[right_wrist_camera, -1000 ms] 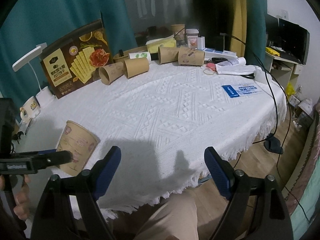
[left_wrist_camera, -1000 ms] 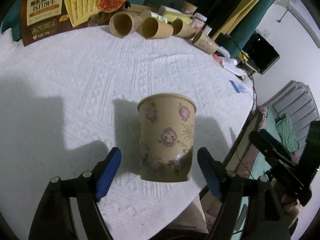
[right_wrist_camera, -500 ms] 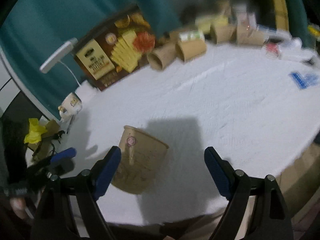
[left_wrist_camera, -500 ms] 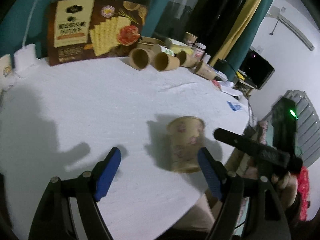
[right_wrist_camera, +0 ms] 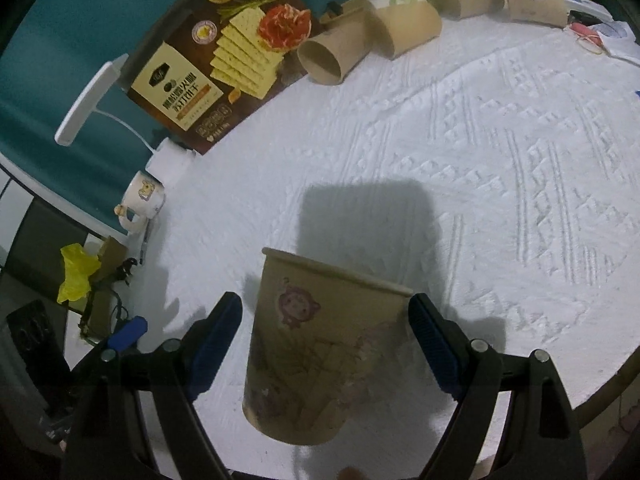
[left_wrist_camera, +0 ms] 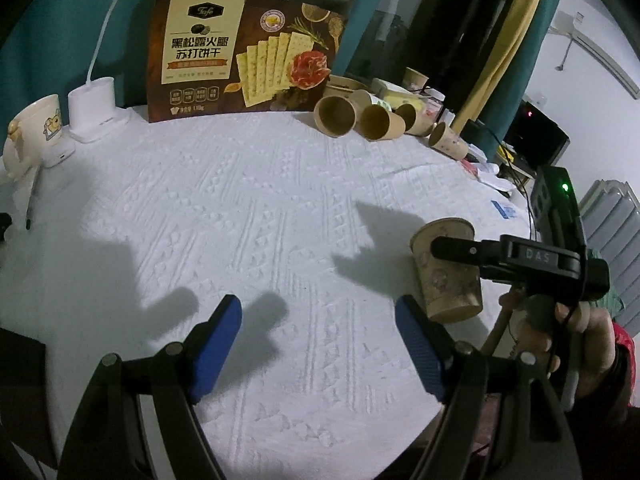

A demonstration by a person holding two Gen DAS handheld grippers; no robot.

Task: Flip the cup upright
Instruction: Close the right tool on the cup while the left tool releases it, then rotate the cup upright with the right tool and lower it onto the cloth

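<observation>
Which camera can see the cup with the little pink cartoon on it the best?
The right wrist view. There the paper cup is big and close, between the open fingers of the right gripper, with its pink cartoon showing. In the left wrist view the same cup is small, off to the right, and partly hidden behind a black gripper finger.

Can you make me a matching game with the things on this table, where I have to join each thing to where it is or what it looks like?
Things:
1. flowery paper cup
2. cracker box
3. plain brown cups
4. white mug

Places or states:
A. lying on their sides at the far edge
B. standing between the right gripper pads
C. standing against the teal curtain
D. at the table's left edge, beside the lamp base

Pairs: 1-B, 2-C, 3-A, 4-D
</observation>
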